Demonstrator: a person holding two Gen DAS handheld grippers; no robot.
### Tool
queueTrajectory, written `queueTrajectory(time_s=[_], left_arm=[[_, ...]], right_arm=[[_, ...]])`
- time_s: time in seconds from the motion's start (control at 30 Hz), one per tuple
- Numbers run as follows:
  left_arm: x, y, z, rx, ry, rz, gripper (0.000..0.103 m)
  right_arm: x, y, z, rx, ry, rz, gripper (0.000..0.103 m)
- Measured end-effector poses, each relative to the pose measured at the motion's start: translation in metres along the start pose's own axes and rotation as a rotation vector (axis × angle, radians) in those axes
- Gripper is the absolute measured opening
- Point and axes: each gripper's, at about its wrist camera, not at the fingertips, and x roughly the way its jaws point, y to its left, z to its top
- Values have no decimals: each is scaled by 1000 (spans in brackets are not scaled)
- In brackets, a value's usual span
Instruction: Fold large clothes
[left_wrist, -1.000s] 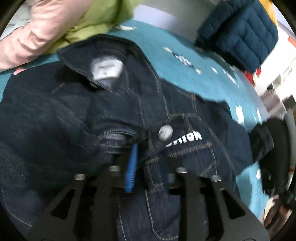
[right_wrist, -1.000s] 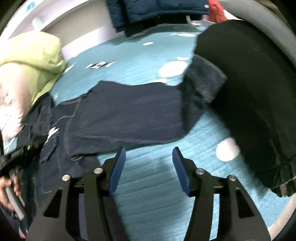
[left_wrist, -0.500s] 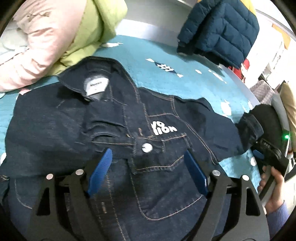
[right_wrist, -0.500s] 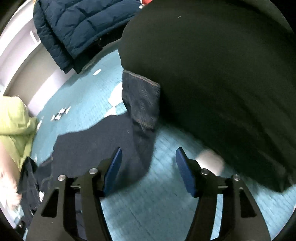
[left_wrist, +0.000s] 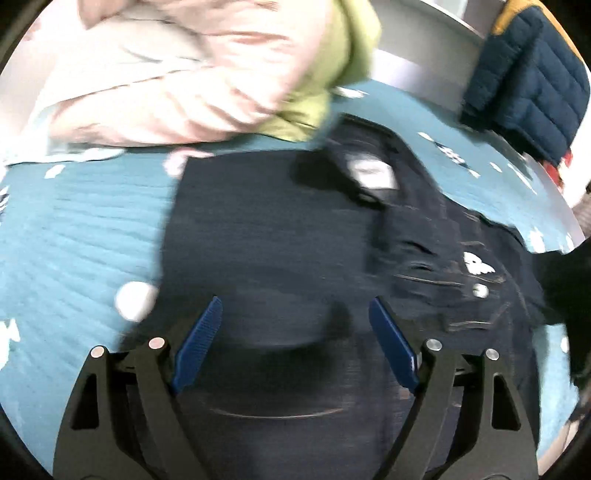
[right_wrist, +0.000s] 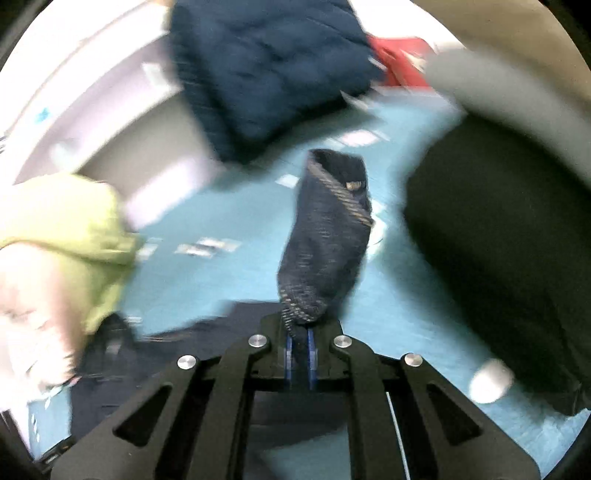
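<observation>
Fingers (right_wrist: 300, 334) of my right hand are closing on the jacket's sleeve cuff (right_wrist: 328, 236), which stands up at frame centre, while my left fingers (left_wrist: 295, 332) hover open, empty, above the jacket (left_wrist: 280, 229) on the bed (left_wrist: 81, 236).

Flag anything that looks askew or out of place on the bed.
The dark denim jacket lies unfolded, and its sleeve cuff sticks up, pinched in the right gripper. Pink and green clothes are heaped beside its collar.
</observation>
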Motion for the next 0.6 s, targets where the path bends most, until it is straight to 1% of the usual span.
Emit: queueTrajectory(time_s=[0.1, 0.17, 0.2, 0.27, 0.3, 0.33, 0.37, 0.43, 0.47, 0.5, 0.53, 0.6], left_arm=[[-9, 33, 1, -52, 3, 27, 83], [-14, 51, -1, -75, 7, 50, 83], [-16, 58, -2, -84, 8, 53, 83], [-18, 75, -7, -108, 11, 59, 83], [-19, 79, -9, -115, 14, 61, 83], [-20, 85, -12, -119, 18, 61, 83], [-20, 91, -15, -119, 23, 64, 83], [-19, 97, -19, -116, 31, 70, 83], [-19, 101, -21, -116, 36, 69, 83], [-18, 104, -22, -117, 41, 68, 83], [-16, 106, -23, -118, 45, 69, 83], [-15, 108, -25, -115, 54, 61, 83]], right_arm=[[-20, 74, 0, -113, -35, 148, 6], [-26, 118, -8, -172, -31, 222, 6], [-29, 149, -17, -217, -25, 272, 6], [-24, 199, -34, -303, -14, 317, 6], [-19, 223, -47, -336, 4, 340, 6], [-14, 238, -54, -351, 22, 358, 6], [-5, 259, -71, -380, 58, 374, 6], [12, 288, -103, -442, 122, 367, 7], [25, 302, -126, -484, 166, 359, 7], [38, 312, -148, -522, 211, 339, 9], [44, 315, -163, -544, 235, 329, 11], [61, 326, -201, -617, 310, 264, 13]])
